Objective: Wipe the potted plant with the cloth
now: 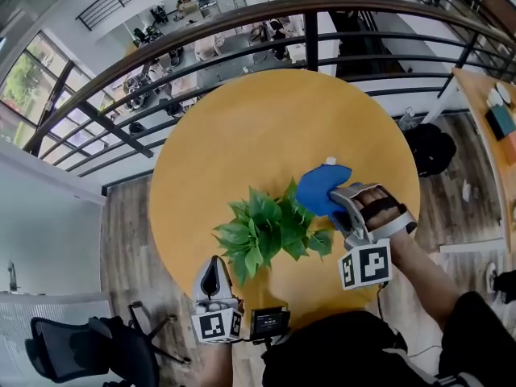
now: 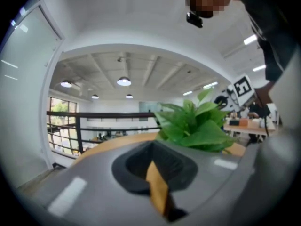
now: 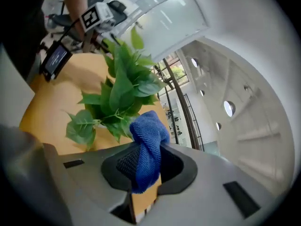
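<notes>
The potted plant (image 1: pixel 270 230), a bunch of broad green leaves, stands on the round yellow table (image 1: pixel 266 135) near its front edge. My right gripper (image 1: pixel 339 206) is shut on a blue cloth (image 1: pixel 322 187) just right of the plant, with the cloth touching the outer leaves. In the right gripper view the cloth (image 3: pixel 146 145) bulges up between the jaws, and the plant (image 3: pixel 120 91) is close ahead. My left gripper (image 1: pixel 212 268) is at the plant's front left, jaws together with nothing in them. The left gripper view has the plant (image 2: pixel 197 126) just beyond the jaws.
A dark curved railing (image 1: pixel 242 31) runs behind the table, with a lower floor beyond. A black office chair (image 1: pixel 81 349) stands at the lower left. At the right are a black bag (image 1: pixel 431 147) on the floor and a wooden desk (image 1: pixel 488 107).
</notes>
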Demonstrator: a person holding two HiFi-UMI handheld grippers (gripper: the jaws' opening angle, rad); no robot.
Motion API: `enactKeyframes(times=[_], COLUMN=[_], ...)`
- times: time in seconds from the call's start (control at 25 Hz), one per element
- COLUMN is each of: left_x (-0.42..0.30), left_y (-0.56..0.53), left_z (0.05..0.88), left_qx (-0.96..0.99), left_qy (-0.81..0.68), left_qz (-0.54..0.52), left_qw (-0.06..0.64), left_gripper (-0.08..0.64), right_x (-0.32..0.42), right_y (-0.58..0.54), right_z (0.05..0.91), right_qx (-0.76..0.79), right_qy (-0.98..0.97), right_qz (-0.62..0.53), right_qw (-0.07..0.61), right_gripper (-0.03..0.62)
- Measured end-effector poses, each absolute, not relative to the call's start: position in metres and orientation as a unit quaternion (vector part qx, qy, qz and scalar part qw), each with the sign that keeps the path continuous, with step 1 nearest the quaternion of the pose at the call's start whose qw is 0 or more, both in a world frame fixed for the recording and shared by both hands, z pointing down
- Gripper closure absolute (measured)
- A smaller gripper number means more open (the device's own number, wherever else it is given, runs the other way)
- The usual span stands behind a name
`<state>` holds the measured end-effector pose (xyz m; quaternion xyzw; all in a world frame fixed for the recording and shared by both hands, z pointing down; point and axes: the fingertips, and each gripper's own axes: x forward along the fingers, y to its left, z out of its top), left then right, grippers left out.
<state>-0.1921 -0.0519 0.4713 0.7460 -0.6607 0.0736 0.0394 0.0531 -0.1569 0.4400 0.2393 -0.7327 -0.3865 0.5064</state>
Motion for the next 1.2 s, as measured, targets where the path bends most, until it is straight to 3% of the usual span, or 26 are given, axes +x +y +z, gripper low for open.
enactKeyframes(times=[0.64, 1.0, 1.2], left_x=[-0.194, -0.196, -0.193], left_y=[-0.056, -0.057, -0.056], left_z=[0.475, 0.472, 0.471], left_qx=[0.750, 0.747, 0.748], left_qy=[-0.657, -0.660, -0.659], left_qz=[0.072, 0.068, 0.068], left_qw=[0.042, 0.042, 0.041], left_gripper=[0.558, 0.558, 0.558], right_x=[0.079, 0.071, 0.043], right_y=[-0.186, -0.178, -0.154], right_z=[0.475, 0.417, 0.435], right_qx=[0.243, 0.303, 0.233], right_qy=[-0.658, -0.721, -0.724], right_qz=[-0.418, -0.390, -0.425], right_qw=[0.577, 0.487, 0.491], right_gripper=[0.518, 0.518, 0.518])
